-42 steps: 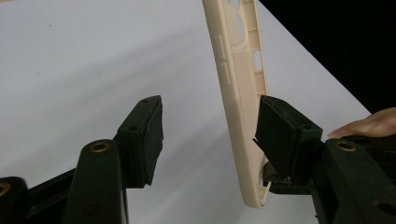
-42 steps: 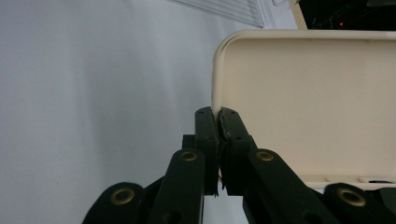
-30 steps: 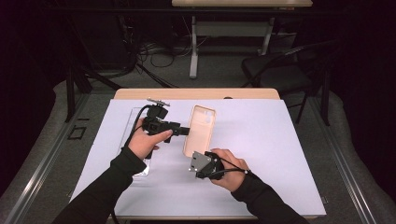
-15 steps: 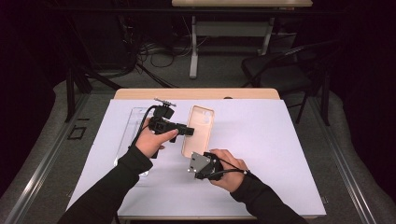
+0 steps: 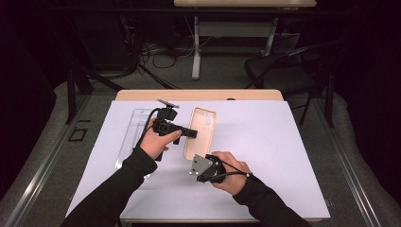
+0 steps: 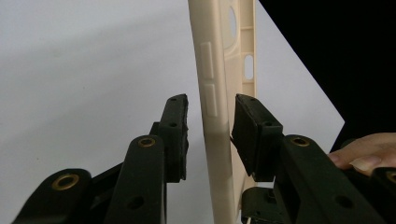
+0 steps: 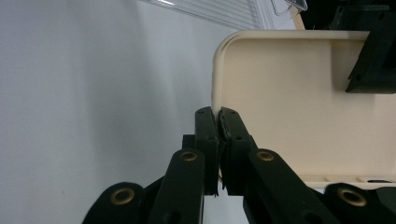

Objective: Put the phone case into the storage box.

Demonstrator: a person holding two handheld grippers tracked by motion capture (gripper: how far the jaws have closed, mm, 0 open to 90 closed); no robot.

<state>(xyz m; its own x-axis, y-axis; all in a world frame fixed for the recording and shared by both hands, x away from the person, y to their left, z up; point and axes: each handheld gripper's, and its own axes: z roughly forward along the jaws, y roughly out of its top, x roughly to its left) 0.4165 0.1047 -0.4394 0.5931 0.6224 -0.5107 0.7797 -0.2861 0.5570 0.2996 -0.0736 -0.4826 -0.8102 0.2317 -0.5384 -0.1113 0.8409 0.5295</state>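
The cream case (image 5: 200,132) lies open side up on the white sheet (image 5: 283,156) at table centre. The right gripper (image 7: 217,114), at the case's 6 o'clock, is clamped on its near rim. The left gripper (image 6: 210,126), at 9 o'clock, straddles the side wall; its jaws have just been closing, with gaps remaining.

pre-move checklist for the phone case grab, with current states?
1. Right gripper pinches the case edge: ok, fingers shut on the rim.
2. Left gripper straddles the side wall: ok, wall sits between the fingers.
3. Left fingers pressing the wall: not ok, they have just been closing but gaps remain on both sides.
4. Case lifted off the sheet: cannot tell.
5. Clear tray apart from the case: ok.
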